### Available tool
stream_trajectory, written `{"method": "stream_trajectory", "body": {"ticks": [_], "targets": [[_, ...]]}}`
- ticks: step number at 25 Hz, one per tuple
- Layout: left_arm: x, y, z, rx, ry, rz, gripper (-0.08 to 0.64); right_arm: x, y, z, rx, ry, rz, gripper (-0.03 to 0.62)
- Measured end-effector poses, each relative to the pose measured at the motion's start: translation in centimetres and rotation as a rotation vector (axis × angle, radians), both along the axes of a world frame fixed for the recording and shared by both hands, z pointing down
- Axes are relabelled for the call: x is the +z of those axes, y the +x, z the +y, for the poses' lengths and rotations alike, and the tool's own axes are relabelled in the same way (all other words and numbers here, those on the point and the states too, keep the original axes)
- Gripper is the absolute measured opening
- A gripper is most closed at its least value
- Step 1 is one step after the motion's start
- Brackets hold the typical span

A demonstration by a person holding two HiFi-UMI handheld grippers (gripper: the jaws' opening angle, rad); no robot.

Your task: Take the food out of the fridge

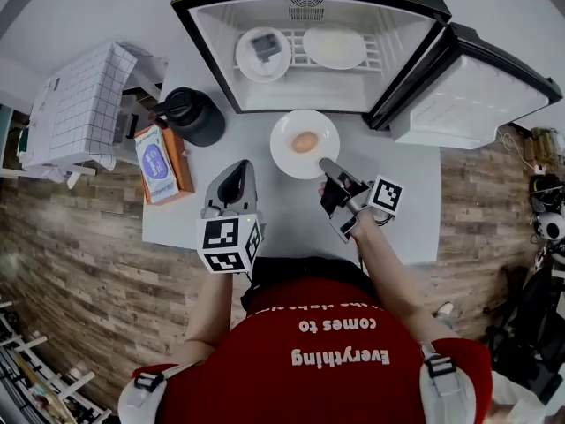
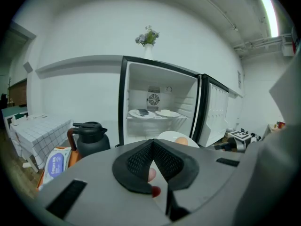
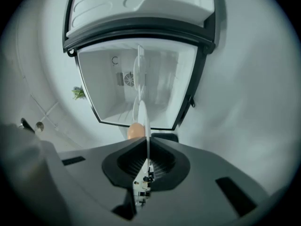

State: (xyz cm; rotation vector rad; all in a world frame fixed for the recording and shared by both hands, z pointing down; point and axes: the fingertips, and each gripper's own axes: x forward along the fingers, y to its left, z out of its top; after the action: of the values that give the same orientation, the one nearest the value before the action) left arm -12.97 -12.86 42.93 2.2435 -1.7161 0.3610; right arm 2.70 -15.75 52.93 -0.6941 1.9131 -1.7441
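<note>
Your right gripper [image 1: 326, 163] pinches the rim of the plate [image 1: 287, 153], which bears an egg [image 1: 304, 141] just in front of the fridge [image 1: 221, 60]. Your left gripper [image 1: 238, 169], further from the fridge, has its jaws pressed together on nothing.

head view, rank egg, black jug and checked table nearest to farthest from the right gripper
1. egg, on the plate held by the right gripper, just ahead of it
2. jug, farther left on the counter
3. checked table, far left, off the counter
</note>
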Motion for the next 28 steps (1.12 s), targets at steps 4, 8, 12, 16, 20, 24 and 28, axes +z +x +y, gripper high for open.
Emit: {"method": "stream_trajectory", "body": {"ticks": [4,8,12,16,20,24,28], "targets": [[-0.5,-2.9,1.1,-0.084,0.015,0.001,0.006,-0.2,-4.0,1.7,-0.108,-0.007,-0.006,0.021],[-0.3,-6.3,2.8,-0.174,0.014,-0.011,0.006,0.0,-7.9,3.1,-0.217,-0.016,0.007,0.021],[0.1,-9.7,4.4,-0.267,0.001,-0.019,0.006,0.9,-11.1,3.6,-0.294,-0.034,0.029,0.021],[0.6,-12.1,6.2,-0.337,-0.012,-0.024,0.006,2.7,-13.6,3.8,-0.355,-0.066,0.064,0.021],[1.8,-13.3,7.5,-0.372,-0.04,-0.024,0.006,5.7,-15.3,4.4,-0.377,-0.136,0.109,0.021],[2.4,-13.8,8.0,-0.391,-0.056,-0.008,0.006,9.8,-15.8,5.5,-0.381,-0.227,0.177,0.021],[2.9,-13.9,8.1,-0.397,-0.067,-0.001,0.006,12.8,-16.0,6.0,-0.387,-0.273,0.26,0.021]]}}
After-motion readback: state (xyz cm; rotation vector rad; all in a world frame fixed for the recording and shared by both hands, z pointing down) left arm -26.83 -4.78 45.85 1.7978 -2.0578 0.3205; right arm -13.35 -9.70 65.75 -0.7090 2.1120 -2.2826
